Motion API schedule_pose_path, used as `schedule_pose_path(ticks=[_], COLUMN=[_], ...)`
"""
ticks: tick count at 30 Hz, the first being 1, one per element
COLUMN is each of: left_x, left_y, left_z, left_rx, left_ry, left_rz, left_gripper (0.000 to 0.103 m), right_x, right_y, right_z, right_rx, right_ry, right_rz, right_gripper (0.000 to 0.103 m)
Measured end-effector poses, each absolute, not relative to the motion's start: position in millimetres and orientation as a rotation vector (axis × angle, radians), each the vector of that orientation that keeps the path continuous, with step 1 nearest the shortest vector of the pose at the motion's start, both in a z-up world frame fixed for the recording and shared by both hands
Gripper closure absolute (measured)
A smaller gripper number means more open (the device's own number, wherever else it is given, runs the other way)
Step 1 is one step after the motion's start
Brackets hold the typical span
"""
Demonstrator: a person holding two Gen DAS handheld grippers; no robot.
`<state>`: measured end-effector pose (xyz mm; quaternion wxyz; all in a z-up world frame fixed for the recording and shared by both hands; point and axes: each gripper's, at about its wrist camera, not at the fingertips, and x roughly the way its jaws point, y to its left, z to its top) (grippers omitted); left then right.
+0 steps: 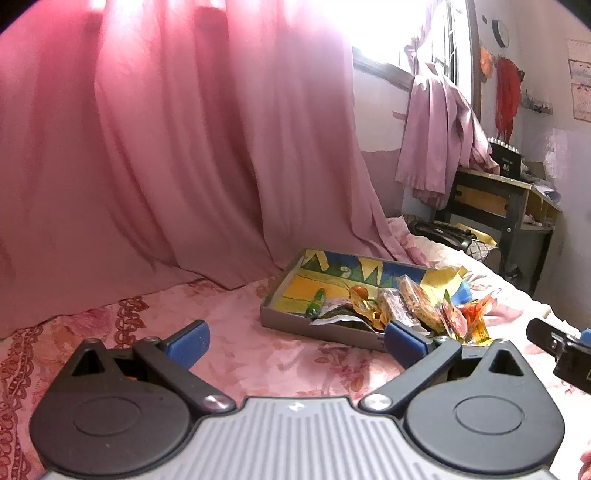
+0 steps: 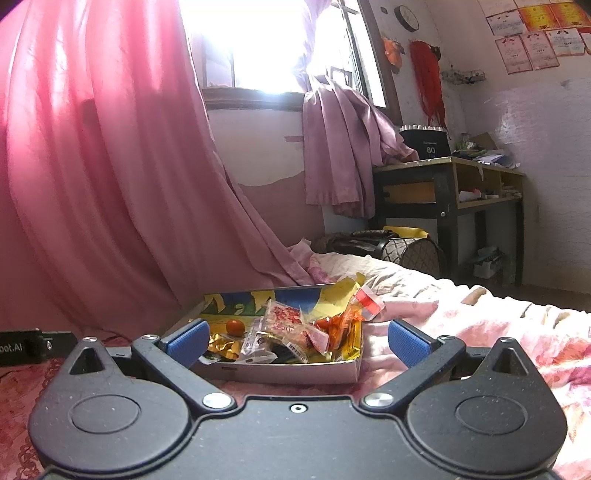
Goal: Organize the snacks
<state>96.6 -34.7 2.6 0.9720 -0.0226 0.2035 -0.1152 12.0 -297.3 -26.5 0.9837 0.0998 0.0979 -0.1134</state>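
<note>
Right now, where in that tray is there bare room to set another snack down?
The tray's far left corner is bare, bordered by its walls, the green packet and the small orange fruit. The near right end is crowded with piled snack packets.

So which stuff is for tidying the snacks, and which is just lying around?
For the job: tray, snack packets, small orange, green tube, left tool, right tool.
Just there: pink curtain, desk, clock, wall papers.
</note>
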Motion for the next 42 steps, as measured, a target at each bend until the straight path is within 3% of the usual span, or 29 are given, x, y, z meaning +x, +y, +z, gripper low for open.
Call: schedule_pose_path(ticks=[22, 42], left_x=[55.7, 44.3], left_y=[-0.9, 14.0], left_z=[-3.4, -28.4], left_rx=[0.021, 0.023], left_ry=[0.416, 0.422], left_rz=[-0.306, -0.166], left_gripper=[0.000, 0.000], right_x=[-42.3, -32.6], right_y=[-258.3, -242.8], right_z=[-24.0, -38.8], right_rx=[0.140, 0.121], right_ry=[0.165, 0.242], right_rz=[-0.260, -0.229], right_gripper=[0.001, 0.001])
